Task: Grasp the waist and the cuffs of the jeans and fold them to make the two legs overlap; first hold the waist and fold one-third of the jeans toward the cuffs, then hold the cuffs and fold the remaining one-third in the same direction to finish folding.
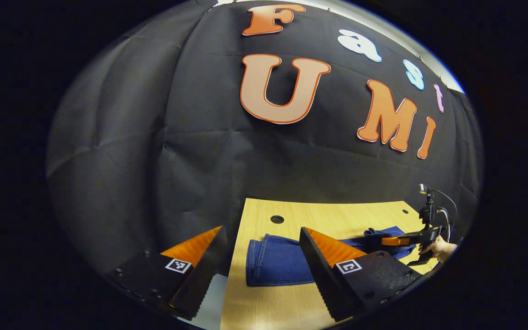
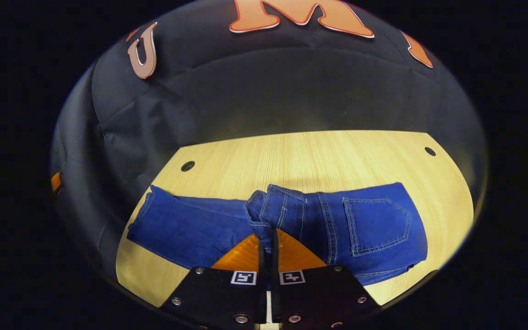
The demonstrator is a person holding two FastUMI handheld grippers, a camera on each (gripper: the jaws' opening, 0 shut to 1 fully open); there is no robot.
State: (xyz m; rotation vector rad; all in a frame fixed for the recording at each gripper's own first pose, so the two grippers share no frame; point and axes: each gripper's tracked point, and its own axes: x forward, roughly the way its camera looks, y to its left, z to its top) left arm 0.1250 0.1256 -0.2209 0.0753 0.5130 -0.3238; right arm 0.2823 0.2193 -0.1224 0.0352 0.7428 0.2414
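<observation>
Right gripper (image 2: 267,245) was pressed together w/ a bunched fold of the jeans (image 2: 374,229) waistband pinched betw. its orange wedge fingers, while our left gripper (image 1: 259,256) sat spread wide, holding nothing, near the cuff end. We saw the jeans lying across the pale wood-grain table (image 2: 314,156), blue denim w/ lighter stitching and a patch pocket facing up. Both grippers carried small square b/w coded tags on their black bodies; no brand or text was legible to us on the denim.
</observation>
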